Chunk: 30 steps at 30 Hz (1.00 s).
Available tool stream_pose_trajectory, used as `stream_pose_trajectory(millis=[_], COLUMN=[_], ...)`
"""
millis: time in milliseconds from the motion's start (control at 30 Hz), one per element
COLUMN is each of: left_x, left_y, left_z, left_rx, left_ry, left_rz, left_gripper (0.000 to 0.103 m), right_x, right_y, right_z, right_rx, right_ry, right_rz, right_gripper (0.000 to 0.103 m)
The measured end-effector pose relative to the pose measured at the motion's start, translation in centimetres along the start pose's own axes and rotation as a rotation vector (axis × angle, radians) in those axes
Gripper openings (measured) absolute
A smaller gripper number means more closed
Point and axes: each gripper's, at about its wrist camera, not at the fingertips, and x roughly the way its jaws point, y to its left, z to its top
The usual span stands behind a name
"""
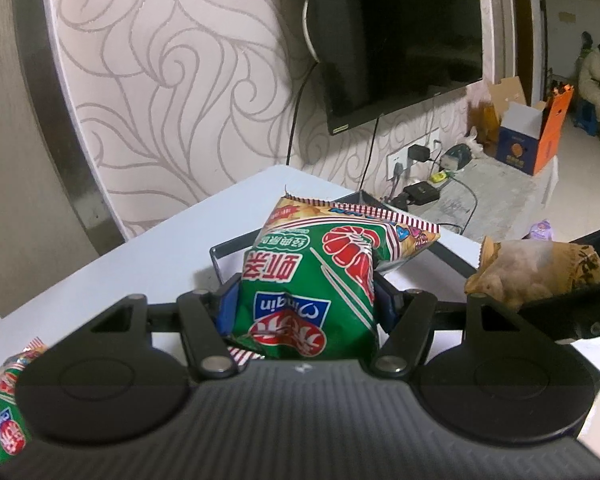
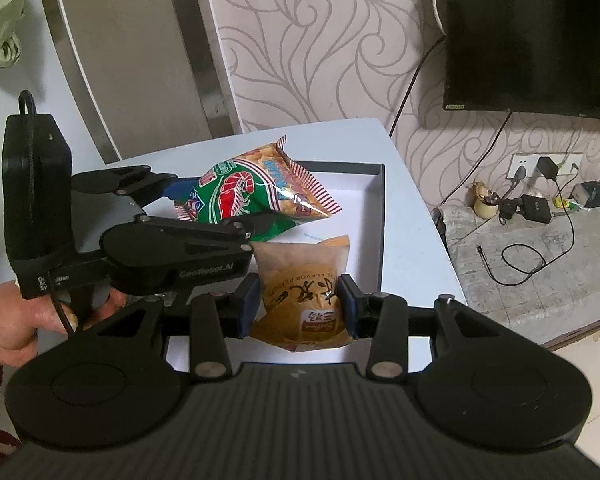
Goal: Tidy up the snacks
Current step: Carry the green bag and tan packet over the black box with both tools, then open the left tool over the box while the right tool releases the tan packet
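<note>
Two hand-held grippers carry snack packets above a shallow black-walled tray [image 2: 381, 208] on a white table [image 2: 412, 208]; the left gripper [image 1: 306, 300] is clamped on a green shrimp-chip bag [image 1: 320, 280], its blue pads [image 1: 225, 308] pressing the bag's lower half from both sides while the striped, crimped top edge juts forward over the tray's near corner; the bag hangs clear of the table in both views. The right gripper [image 2: 300, 304] is clenched on an orange-brown peanut packet [image 2: 304, 292], pads against its two sides, the packet tilted upward with its clear window showing pale nuts; in the left wrist view the same packet [image 1: 536, 272] appears at right, just beside the green bag but apart from it. In the right wrist view the left gripper [image 2: 220, 208] reaches in from the left with the green bag [image 2: 252, 192] held above the tray's white floor; a bare hand [image 2: 16, 320] grips its handle at the lower left edge. A second green shrimp-chip bag [image 1: 8, 400] lies on the table at the lower left of the left wrist view, partly hidden behind the gripper body. Behind the table stand a swirl-patterned wall [image 1: 172, 72] and a dark wall-mounted television [image 1: 400, 40]; chargers and cables [image 2: 532, 208] lie on a low ledge under the wall sockets.
</note>
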Motion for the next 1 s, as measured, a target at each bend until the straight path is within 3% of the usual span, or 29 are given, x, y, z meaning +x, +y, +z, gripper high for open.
stream_pose_trajectory(millis=[400, 1000], left_x=[1.7, 2.6], left_y=[0.7, -0.3], left_z=[-0.1, 0.3], left_rx=[-0.004, 0.033], left_ry=[0.016, 0.027], left_rz=[0.054, 0.029], left_gripper=[0.067, 0.07], right_x=[3.9, 6.1], right_y=[-0.8, 0.4], right_z=[0.1, -0.2], right_rx=[-0.018, -0.069], right_ry=[0.068, 0.122], right_rz=[0.023, 0.027], right_gripper=[0.048, 0.048])
